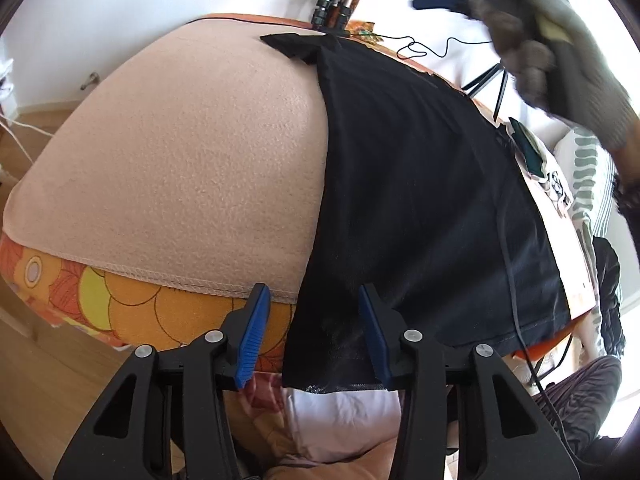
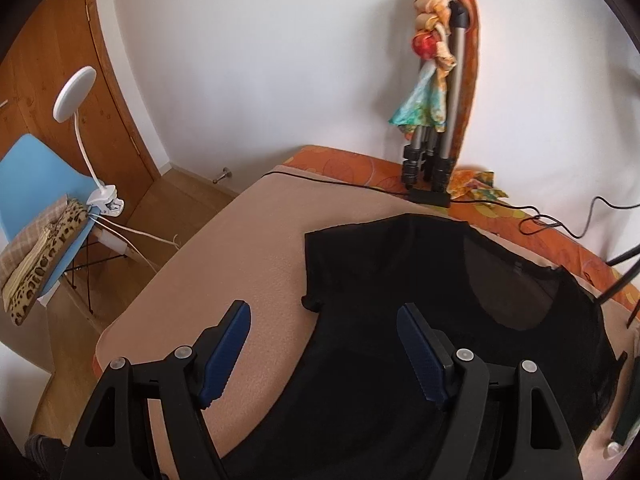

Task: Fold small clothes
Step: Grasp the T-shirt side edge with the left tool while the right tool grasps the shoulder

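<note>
Black mesh shirt (image 1: 420, 200) lies flat on the pink blanket (image 1: 180, 152) that covers the desk; in the left wrist view its bottom hem corner hangs over the blanket's stitched edge, between the parted blue pads of the left hand-held gripper (image 1: 316, 336), which do not press it. In the right wrist view the right hand-held gripper (image 2: 324, 354) hovers released above the shirt's sleeve side, near the folded tripod (image 2: 434, 152) beyond the blanket.

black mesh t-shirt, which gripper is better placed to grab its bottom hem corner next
Left. The left gripper already straddles the hem corner of the black mesh t-shirt, jaws open around the fabric. The right gripper hovers open near the sleeve end, far from the hem.
</note>
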Tool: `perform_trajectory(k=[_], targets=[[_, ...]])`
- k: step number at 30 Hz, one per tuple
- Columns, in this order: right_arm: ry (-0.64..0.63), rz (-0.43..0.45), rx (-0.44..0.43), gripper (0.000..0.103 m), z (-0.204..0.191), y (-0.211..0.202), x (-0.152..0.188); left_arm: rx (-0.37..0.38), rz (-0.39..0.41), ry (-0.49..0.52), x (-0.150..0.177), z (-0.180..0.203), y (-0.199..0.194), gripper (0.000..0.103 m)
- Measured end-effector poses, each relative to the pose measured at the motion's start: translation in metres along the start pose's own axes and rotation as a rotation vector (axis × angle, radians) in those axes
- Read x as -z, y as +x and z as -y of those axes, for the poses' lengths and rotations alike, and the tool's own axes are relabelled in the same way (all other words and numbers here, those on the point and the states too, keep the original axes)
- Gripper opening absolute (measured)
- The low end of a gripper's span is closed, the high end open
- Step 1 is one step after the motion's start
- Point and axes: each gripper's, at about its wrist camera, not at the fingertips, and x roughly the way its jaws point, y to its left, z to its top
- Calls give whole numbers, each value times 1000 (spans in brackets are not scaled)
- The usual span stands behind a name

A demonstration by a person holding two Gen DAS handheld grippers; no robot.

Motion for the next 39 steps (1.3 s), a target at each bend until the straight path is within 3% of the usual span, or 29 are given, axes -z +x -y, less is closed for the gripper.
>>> perform_trajectory(k=[3,5,11,17,30,31,33,35,39], targets=[[-9,-56,-15,77,-9,38,-15,3,1,5,-2,0,1,31],[5,-92,-19,77,-11,64,-24,37,-11,-21,-4,-4,3,17],[5,-164,-12,66,-18,129,-41,106,-17,-60,-8,-11,7,7],[9,-214,-4,56,-22,172,-51,140,-23,-74,-11,-12,10,4],[-29,-239,43,46,-22,205,-65,168,-20,-58,-11,-3,12,2],[-39,-241,50,43,-22,207,-66,167,-20,-60,-11,-4,12,2],[-64,-243,78,21,-23,206,-67,171,-21,-63,-11,-3,12,2],[-63,-246,77,5,-18,204,-68,171,-17,-56,-11,0,12,2],[-32,-209,74,0,-4,188,-70,177,-3,-22,-11,6,9,1]])
